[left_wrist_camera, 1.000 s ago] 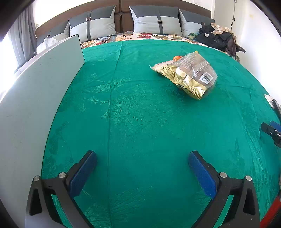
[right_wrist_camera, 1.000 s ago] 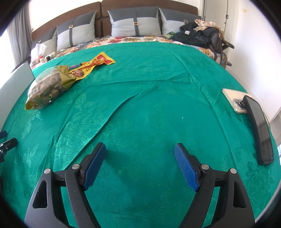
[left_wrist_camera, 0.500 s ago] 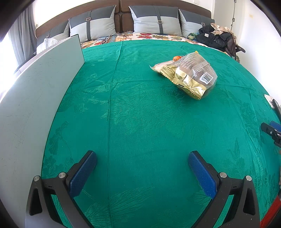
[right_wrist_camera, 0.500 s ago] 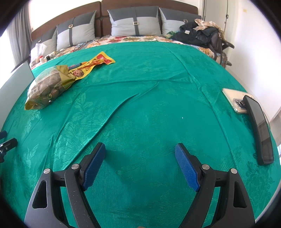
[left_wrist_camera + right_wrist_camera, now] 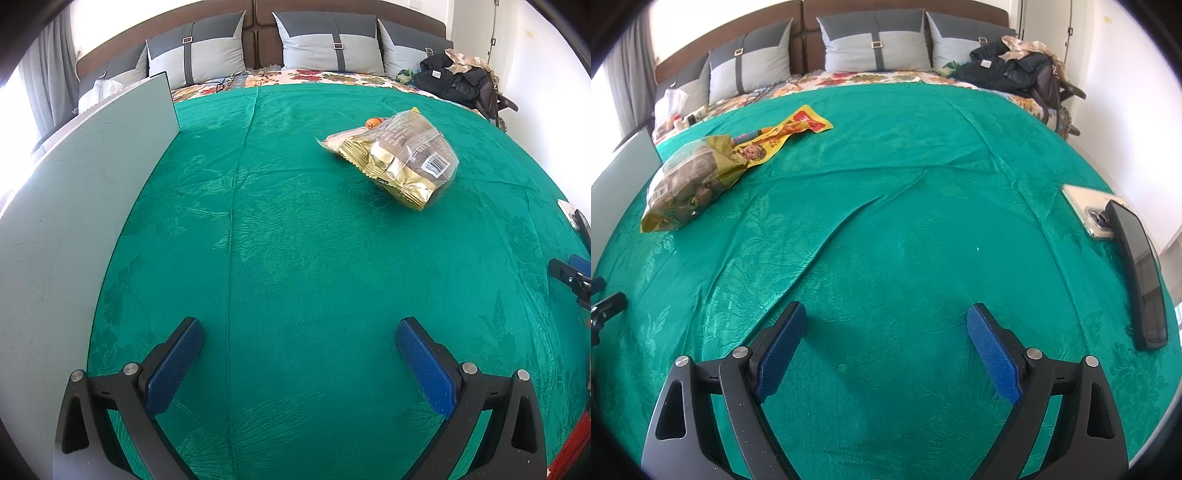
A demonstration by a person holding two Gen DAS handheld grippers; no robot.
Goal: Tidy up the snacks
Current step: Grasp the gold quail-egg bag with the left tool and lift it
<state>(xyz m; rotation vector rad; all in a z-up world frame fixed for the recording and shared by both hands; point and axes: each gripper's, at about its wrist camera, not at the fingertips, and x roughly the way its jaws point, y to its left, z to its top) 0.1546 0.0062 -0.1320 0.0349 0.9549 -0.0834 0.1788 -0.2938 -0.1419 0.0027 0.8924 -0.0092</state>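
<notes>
A clear bag of gold-wrapped snacks (image 5: 397, 158) lies on the green bedspread, far ahead and right of my left gripper (image 5: 299, 332). It also shows in the right wrist view (image 5: 687, 181) at the far left. A yellow and red snack packet (image 5: 783, 131) lies just behind it; only an orange tip (image 5: 373, 122) shows in the left wrist view. My left gripper is open and empty above the bedspread. My right gripper (image 5: 886, 317) is open and empty, far from both snacks.
A grey flat board (image 5: 74, 206) stands along the bed's left side. Two phones (image 5: 1137, 266) lie at the right edge. Pillows (image 5: 875, 42) and a dark bag with clothes (image 5: 1008, 70) sit at the head of the bed.
</notes>
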